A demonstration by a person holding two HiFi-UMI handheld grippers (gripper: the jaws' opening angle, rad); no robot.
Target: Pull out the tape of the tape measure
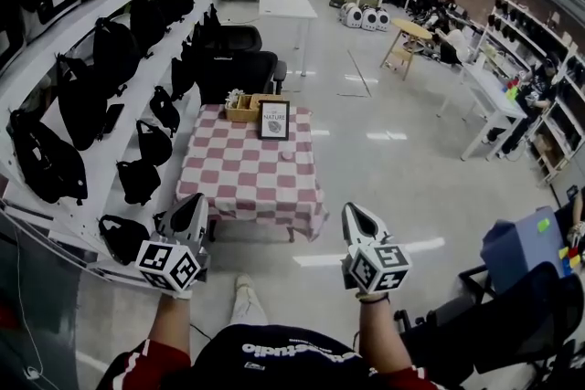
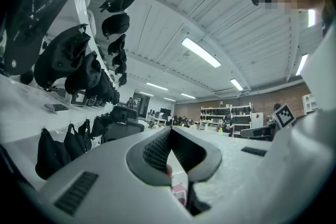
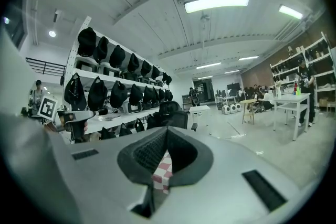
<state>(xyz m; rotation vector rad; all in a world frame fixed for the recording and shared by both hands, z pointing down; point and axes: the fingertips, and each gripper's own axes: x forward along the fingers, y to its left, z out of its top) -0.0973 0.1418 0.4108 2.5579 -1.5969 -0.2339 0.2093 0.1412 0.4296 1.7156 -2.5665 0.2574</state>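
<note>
Grey workshop floor (image 1: 384,187) fills the ground underfoot, and the person stands on it well short of the work surface, so the task looks not yet begun: this is the approach. Both forearms reach straight ahead, side by side and about level, with the marker cubes facing up. The left gripper (image 1: 196,202) and the right gripper (image 1: 356,211) are both clenched, tips meeting, with nothing between them. Beyond them stands the checked table (image 1: 242,187). A small round object (image 1: 286,156) lies near its middle, probably the tape measure, though it is too small to be sure. Behind it stand a framed sign (image 1: 273,120) and a wooden box (image 1: 245,108). The next move, as I judge it, calls for stepping up to the table, opening both sets of jaws, and bringing one to the case and the other to the tape's end.
</note>
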